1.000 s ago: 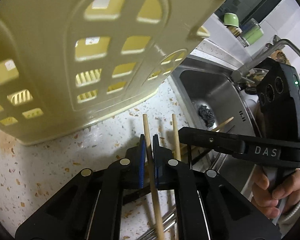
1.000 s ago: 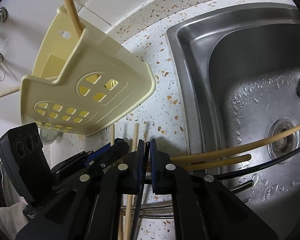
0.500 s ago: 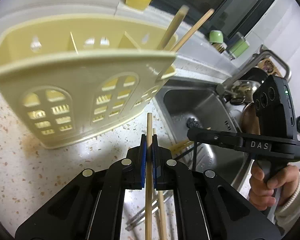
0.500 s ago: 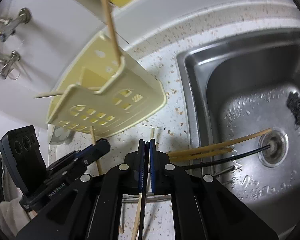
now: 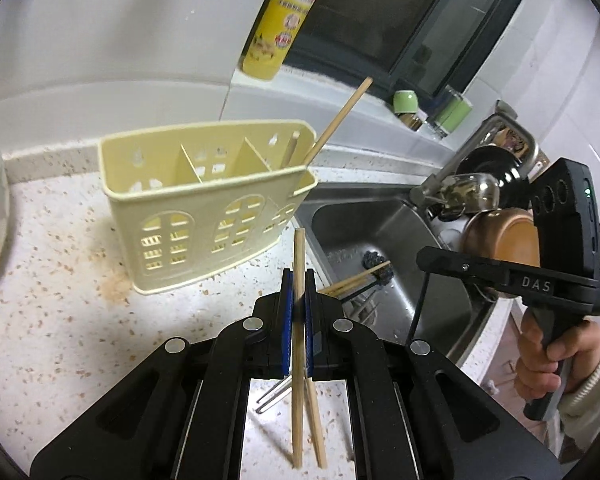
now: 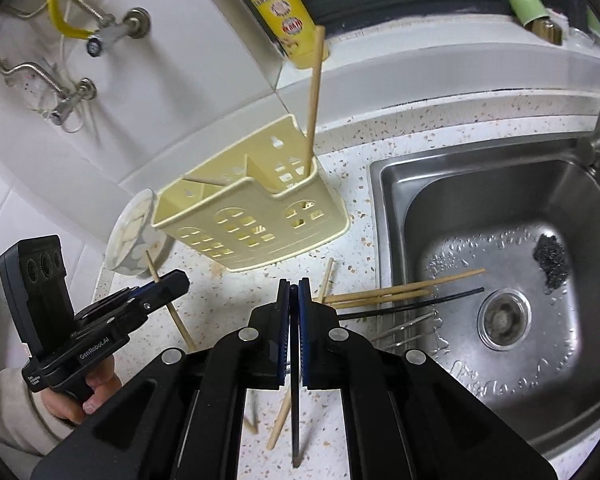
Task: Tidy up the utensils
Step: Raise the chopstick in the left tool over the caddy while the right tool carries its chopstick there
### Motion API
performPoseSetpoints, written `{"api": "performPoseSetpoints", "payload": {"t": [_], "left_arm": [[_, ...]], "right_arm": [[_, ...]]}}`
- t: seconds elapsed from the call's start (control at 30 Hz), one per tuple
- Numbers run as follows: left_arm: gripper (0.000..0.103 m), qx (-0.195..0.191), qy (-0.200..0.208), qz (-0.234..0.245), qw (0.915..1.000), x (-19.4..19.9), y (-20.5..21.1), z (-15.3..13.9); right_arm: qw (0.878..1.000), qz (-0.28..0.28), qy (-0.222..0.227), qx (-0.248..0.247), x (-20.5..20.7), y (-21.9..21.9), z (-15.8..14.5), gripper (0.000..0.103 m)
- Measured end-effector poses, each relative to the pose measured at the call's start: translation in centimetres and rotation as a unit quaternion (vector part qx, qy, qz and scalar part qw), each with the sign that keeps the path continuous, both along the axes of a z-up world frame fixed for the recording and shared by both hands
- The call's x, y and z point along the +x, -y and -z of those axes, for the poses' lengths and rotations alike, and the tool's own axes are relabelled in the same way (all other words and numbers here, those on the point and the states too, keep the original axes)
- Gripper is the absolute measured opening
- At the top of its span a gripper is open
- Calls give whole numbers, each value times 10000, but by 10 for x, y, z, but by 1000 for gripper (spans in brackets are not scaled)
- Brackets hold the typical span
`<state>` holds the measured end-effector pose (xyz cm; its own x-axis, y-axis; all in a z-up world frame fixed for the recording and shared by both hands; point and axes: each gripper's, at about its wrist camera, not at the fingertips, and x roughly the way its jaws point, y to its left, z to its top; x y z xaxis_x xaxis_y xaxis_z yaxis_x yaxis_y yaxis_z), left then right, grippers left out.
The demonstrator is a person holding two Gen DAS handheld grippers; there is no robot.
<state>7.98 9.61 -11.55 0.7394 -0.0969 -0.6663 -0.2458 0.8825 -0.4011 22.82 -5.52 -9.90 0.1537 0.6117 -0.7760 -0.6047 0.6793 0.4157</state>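
Observation:
My left gripper point(image 5: 299, 280) is shut on a wooden chopstick point(image 5: 297, 400), held off the counter in front of the cream utensil holder point(image 5: 204, 208). The right wrist view shows my right gripper point(image 6: 294, 292) shut on a thin black chopstick point(image 6: 295, 408) that hangs below the pads. One wooden chopstick point(image 6: 314, 92) leans in the right-hand compartment of the holder point(image 6: 252, 216). Loose wooden, black and metal chopsticks point(image 6: 400, 292) lie across the sink's edge. Each gripper shows in the other's view: the left gripper point(image 6: 168, 284) and the right gripper point(image 5: 424, 258).
The steel sink point(image 6: 500, 184) with a dark scrubber point(image 6: 552, 260) lies to the right of the holder. A yellow bottle point(image 6: 280, 0) stands on the ledge behind, a patterned cup point(image 6: 134, 236) sits left of the holder, and pots point(image 5: 500, 236) are stacked by the tap.
Both grippers have risen, each with its chopstick. The holder, which filled the left wrist view, now sits lower and farther off, with its open top in sight.

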Motion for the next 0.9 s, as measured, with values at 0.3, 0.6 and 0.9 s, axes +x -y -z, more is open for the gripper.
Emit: {"api": "performPoseSetpoints", "payload": {"t": [0.3, 0.6, 0.9], "left_arm": [[4, 172, 322, 24, 9993, -20, 6, -34], [4, 658, 674, 277, 9952, -24, 15, -75], [4, 1148, 1406, 130, 9833, 4, -13, -149]], "right_arm": [[9996, 83, 251, 70, -14, 17, -30, 1], [9966, -6, 823, 17, -20, 27, -74, 1], [9875, -135, 1531, 357, 8, 6, -146, 1]]}}
